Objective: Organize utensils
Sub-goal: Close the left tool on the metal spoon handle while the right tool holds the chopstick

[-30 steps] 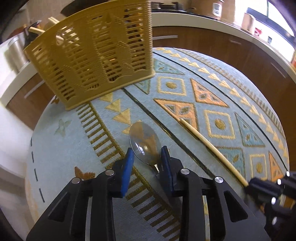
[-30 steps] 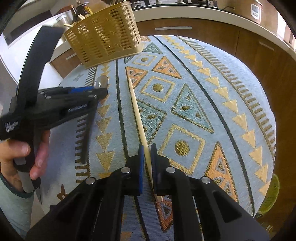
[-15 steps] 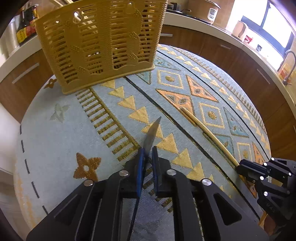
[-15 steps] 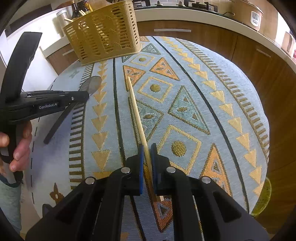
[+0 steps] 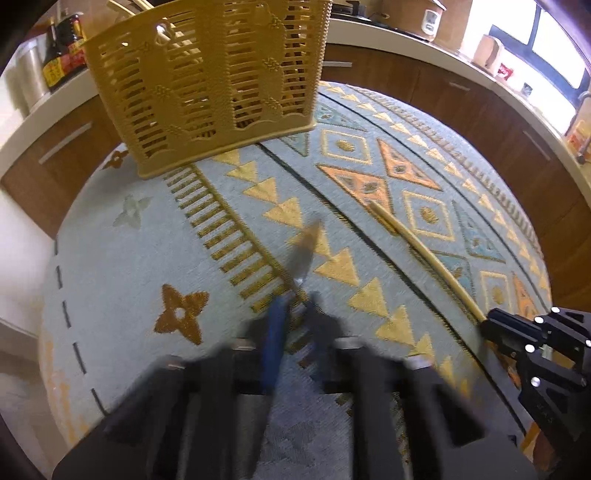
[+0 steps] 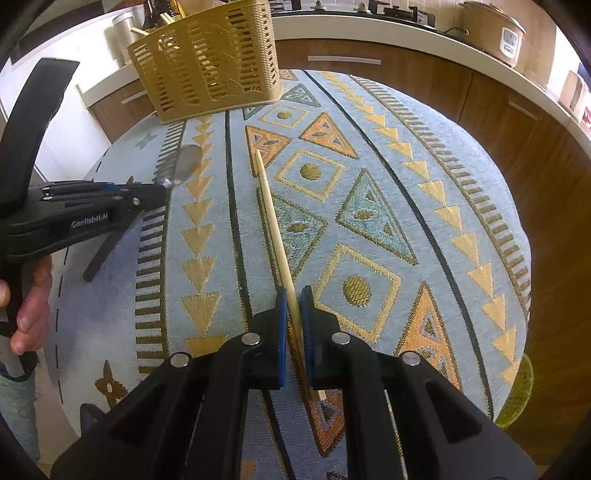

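My left gripper (image 5: 295, 306) is shut on a metal spoon (image 5: 304, 251) and holds it above the patterned tablecloth; the view is blurred. The spoon's bowl (image 6: 179, 166) shows in the right wrist view, sticking out past the left gripper (image 6: 159, 190). My right gripper (image 6: 293, 295) is shut on a wooden chopstick (image 6: 275, 225) that points toward the far side. The chopstick (image 5: 424, 251) and right gripper (image 5: 491, 325) also show in the left wrist view. A yellow slotted utensil basket (image 5: 207, 81) stands at the table's far left, also in the right wrist view (image 6: 210, 62), with sticks in it.
The round table has a light blue cloth (image 6: 388, 184) with triangle patterns. Brown cabinets and a white counter (image 6: 406, 40) curve around behind. Bottles (image 5: 61, 55) and a rice cooker (image 6: 495, 29) stand on the counter. A yellow-green object (image 6: 517, 391) lies beyond the table's right edge.
My left gripper closed on the spoon, lifted it off the cloth, turned it edge-on and moved toward the basket. My right gripper stayed shut on the chopstick.
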Demonstrator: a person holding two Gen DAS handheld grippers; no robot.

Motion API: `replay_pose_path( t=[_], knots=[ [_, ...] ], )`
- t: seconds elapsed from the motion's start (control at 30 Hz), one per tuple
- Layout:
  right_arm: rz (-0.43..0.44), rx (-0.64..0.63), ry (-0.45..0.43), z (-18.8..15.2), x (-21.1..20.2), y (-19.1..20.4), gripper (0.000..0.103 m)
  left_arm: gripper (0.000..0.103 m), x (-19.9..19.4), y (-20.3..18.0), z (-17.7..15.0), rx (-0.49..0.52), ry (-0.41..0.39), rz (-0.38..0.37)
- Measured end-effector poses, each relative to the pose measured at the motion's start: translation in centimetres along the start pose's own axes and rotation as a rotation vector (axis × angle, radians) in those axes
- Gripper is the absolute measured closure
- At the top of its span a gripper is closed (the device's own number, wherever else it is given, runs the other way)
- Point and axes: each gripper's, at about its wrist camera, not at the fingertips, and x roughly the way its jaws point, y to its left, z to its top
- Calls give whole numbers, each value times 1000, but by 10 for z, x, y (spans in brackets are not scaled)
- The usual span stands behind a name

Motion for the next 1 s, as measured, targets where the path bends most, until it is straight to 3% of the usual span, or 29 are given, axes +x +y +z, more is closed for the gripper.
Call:
replay_pose_path(
  t=[0.23, 0.4, 0.5, 0.57, 0.7, 0.8, 0.9, 0.97, 1.0],
  knots=[
    [21, 79, -31, 3, -7, -11, 99, 102, -16, 10, -8, -48, -57, -16],
    [9, 144, -9, 4, -4, -25, 99, 102, -19, 19, -12, -79, -17, 16],
    [-10, 146, -4, 2, -2, -25, 99, 101, -17, 22, -15, -85, -1, -7],
    [-9, 140, -1, 2, -3, -24, 99, 97, -17, 25, -16, -90, 7, -33],
    [17, 148, 2, 2, -2, -29, 99, 91, -30, 46, -16, -121, -30, -18],
    [21, 145, -1, 3, -2, -28, 99, 80, -36, 68, -13, -170, -38, -71],
    [18, 133, -5, 3, -2, -27, 99, 78, -36, 80, -11, -197, -24, -106],
    [17, 126, -5, 2, -2, -26, 99, 68, -34, 83, -7, -209, -15, -169],
    [15, 120, -4, 2, -2, -26, 99, 56, -32, 84, -4, -213, -7, -201]
  ],
)
